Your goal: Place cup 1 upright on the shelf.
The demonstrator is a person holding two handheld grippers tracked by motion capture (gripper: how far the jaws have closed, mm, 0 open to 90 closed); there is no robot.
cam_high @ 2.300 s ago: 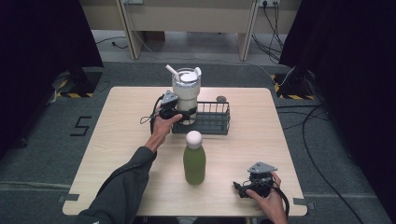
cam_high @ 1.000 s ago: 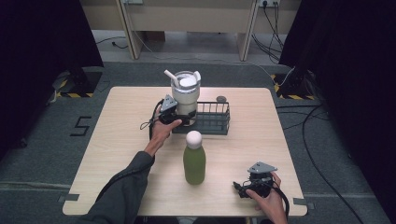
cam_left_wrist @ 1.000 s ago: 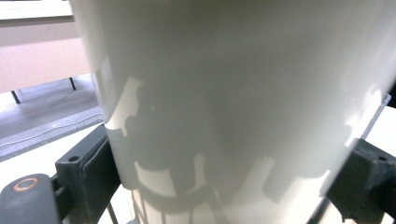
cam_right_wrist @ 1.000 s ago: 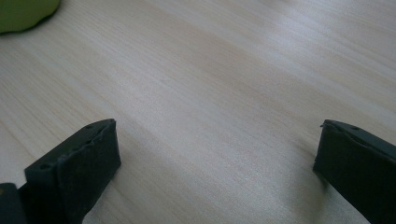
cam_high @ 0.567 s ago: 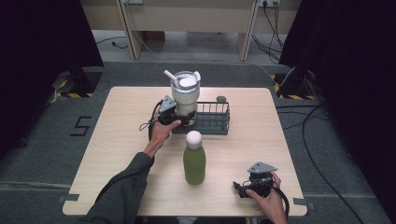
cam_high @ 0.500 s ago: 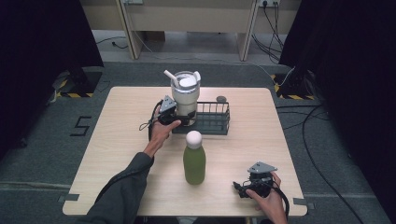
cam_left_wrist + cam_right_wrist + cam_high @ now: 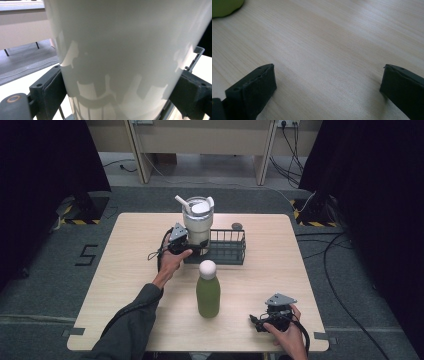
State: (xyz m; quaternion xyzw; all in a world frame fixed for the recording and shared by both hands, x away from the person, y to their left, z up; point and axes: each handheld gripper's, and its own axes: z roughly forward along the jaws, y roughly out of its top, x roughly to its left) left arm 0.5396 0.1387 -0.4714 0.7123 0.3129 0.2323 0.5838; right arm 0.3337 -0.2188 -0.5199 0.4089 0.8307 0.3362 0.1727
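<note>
High view, tumbler (image 7: 197,222): upper middle of the frame, upright, long axis vertical, standing at the left end of the wire basket (image 7: 226,251); whether resting on the basket floor or held just above, cannot tell.
High view, left gripper (image 7: 190,247): just left of the tumbler's lower part, closed around it from the side, level with the table (image 7: 125,270).
High view, right gripper (image 7: 260,322): lower right of the frame, resting on the table, well apart from the tumbler; left hand clearly the nearer one.
High view, bottle (image 7: 208,290): centre of the frame, upright, green matte body with round white cap, between the two grippers, apart from the basket.
High view, materials: tumbler smooth, pale cream, with lid and white straw; basket of thin dark wire, rectangular; table of light wood.
Left gripper view, tumbler (image 7: 125,50): straight ahead between the jaws, glossy white round wall with reflections.
Left gripper view, jaws: pressed against both sides of the tumbler, pinching it low on the body.
Left gripper view, basket (image 7: 196,56): a piece of rim at the right edge, behind the tumbler.
Right gripper view, jaws: spread wide, nothing between them, bare wood grain below.
Right gripper view, bottle (image 7: 224,6): green edge in the upper left corner.
Coming move, judgement: probably straight up or down along the vertical axis, keeping the tumbler clear of the wire rim.
</note>
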